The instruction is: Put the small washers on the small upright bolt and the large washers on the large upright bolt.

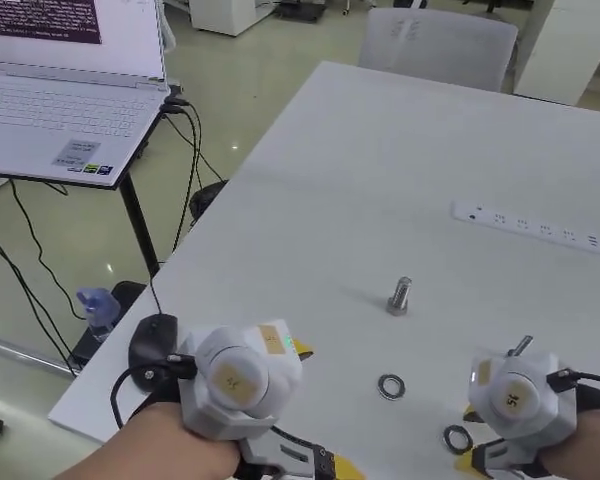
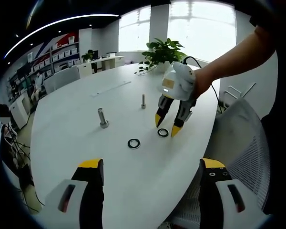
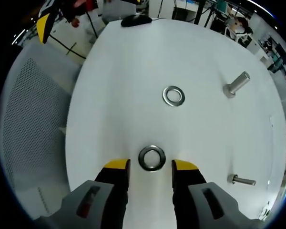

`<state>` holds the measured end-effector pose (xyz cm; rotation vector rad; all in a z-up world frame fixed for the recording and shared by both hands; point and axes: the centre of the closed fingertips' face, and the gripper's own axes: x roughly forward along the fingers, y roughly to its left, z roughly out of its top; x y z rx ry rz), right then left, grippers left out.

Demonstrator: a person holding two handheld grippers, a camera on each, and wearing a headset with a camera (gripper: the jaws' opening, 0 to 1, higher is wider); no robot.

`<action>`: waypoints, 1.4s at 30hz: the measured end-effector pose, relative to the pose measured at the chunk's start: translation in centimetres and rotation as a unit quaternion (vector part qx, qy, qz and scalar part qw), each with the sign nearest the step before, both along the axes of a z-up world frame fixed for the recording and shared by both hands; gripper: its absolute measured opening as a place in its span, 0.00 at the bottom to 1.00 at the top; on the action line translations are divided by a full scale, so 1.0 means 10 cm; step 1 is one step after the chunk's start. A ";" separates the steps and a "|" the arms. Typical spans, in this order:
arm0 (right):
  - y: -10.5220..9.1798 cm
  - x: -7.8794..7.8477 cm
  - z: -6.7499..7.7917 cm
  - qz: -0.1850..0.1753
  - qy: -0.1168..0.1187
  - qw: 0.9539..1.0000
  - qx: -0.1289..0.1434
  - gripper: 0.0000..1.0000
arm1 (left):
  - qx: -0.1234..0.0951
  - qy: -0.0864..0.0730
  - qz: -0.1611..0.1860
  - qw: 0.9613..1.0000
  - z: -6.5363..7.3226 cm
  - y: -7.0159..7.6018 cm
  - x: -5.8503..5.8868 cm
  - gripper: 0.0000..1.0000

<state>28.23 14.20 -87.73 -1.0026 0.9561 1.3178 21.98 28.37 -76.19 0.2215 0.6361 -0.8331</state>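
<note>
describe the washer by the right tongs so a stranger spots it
On the white table, look at the near edge, by the right tongs. The washer lies between their open yellow tips; the other washer lies farther in, nearer the large bolt.

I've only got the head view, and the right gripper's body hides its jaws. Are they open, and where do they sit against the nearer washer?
Observer: Open. In the right gripper view the right gripper has the nearer washer lying flat between its two tips.
Operator: Touching it?
Observer: No; a strip of bare table shows between each tip and the ring.
Operator: And the left gripper's jaws?
Observer: The left gripper is wide open over the table's edge, holding nothing.
</note>
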 end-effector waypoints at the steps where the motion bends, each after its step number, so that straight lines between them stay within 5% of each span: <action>1: 0.00 0.02 0.00 -0.006 -0.001 1.000 -0.001 0.36 | 0.000 0.000 0.000 1.000 0.00 0.01 0.00 0.82; 21: 0.02 0.04 -0.02 -0.046 0.016 0.999 -0.022 0.31 | 0.000 -0.001 0.001 1.000 -0.01 0.01 0.00 0.81; 33: 0.04 0.02 -0.02 -0.037 0.013 0.998 -0.056 0.23 | -0.003 0.000 0.006 1.000 -0.01 0.01 -0.02 0.80; 42: 0.03 0.04 0.00 -0.042 0.024 0.998 -0.051 0.20 | -0.002 0.001 0.004 1.000 -0.02 -0.01 -0.01 0.80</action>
